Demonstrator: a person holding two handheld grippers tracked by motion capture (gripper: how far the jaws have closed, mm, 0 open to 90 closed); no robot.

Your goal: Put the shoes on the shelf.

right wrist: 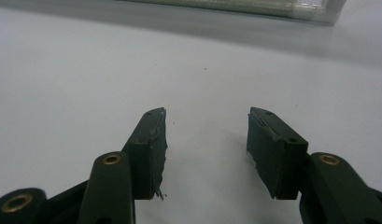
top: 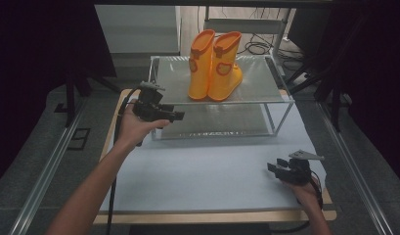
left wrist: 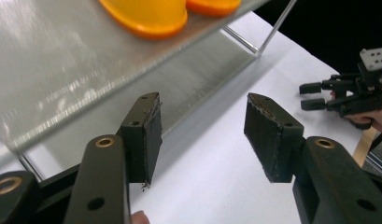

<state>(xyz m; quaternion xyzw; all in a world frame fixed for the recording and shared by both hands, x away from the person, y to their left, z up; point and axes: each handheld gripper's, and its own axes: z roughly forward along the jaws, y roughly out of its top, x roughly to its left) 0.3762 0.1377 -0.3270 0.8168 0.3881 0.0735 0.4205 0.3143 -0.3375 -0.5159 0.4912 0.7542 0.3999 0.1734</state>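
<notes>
Two yellow boots (top: 214, 66) stand upright side by side on the glass shelf (top: 256, 90), upper centre of frame; my left gripper (top: 175, 116), at its lower-left edge, and my right gripper (top: 275, 166), resting lower right on the counter (top: 202, 171), gape empty

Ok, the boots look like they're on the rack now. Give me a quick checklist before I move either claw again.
1. Yellow boots upright, side by side on the rack's top shelf: ok.
2. Left claw open, nothing between its jaws: ok.
3. Left claw apart from the boots, beside the rack's front left corner: ok.
4. Right claw open and empty over the white table: ok.
5. Boots well in from the shelf's front edge: ok; how close they stand to the back edge: cannot tell.
6. Lower shelf free of things: ok.
</notes>
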